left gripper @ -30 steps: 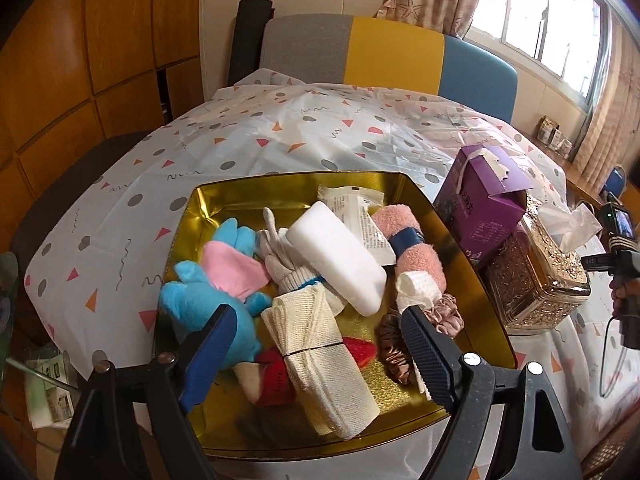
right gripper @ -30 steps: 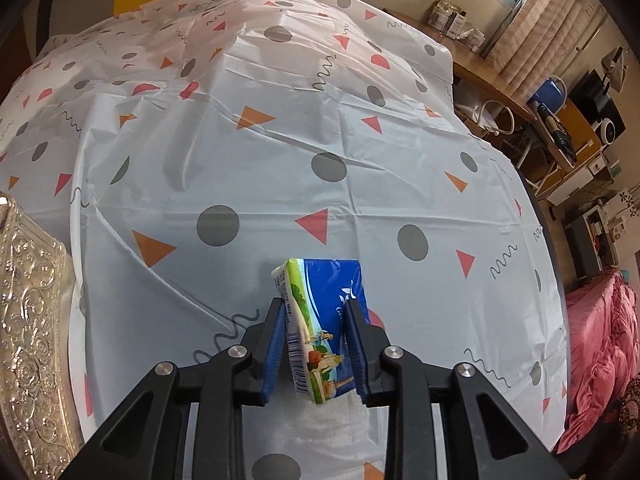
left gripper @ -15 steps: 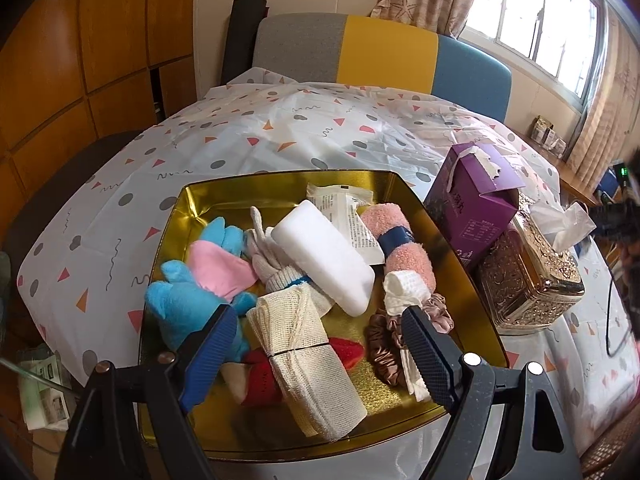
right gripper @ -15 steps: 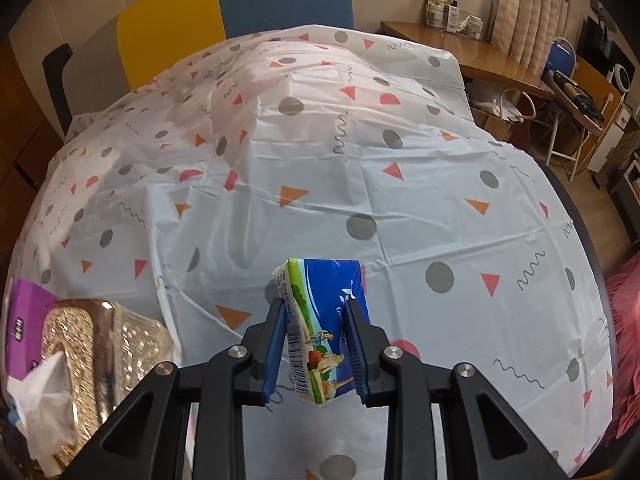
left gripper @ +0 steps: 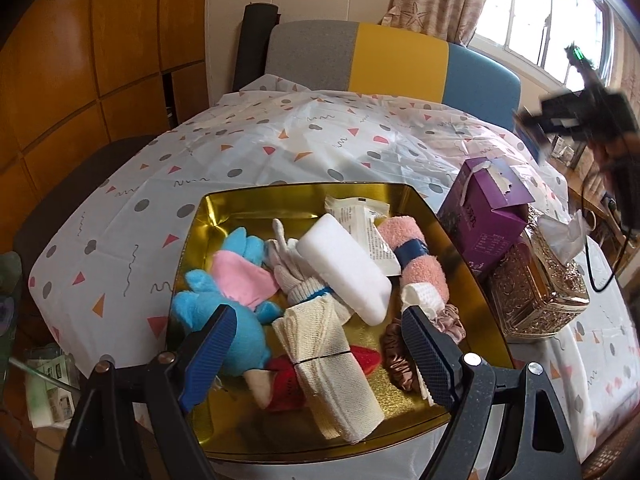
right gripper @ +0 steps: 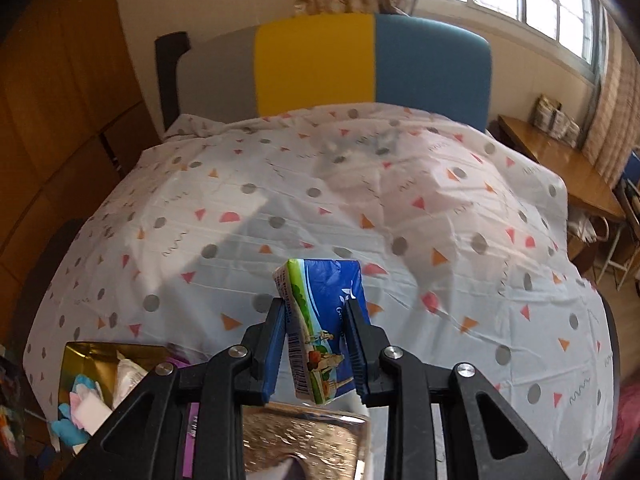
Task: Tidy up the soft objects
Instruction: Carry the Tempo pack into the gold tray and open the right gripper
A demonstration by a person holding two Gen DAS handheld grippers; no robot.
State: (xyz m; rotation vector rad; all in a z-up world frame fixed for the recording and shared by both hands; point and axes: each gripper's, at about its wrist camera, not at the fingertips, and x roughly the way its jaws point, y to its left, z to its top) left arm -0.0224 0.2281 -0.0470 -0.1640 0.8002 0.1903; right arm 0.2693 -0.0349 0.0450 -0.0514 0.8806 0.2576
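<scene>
The right gripper (right gripper: 316, 344) clamps a blue-and-green tissue pack (right gripper: 320, 320), its top poking toward 12 o'clock above the patterned tablecloth (right gripper: 400, 208); the left gripper (left gripper: 316, 344) hangs wide apart over the gold tray (left gripper: 248, 216).

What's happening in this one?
A person is sorting soft items with two handheld grippers. The right gripper is shut on a small blue tissue pack, held in the air above the patterned tablecloth. The left gripper hangs open over the gold tray, which is already full of plush toys, cloths and scrunchies.
</scene>
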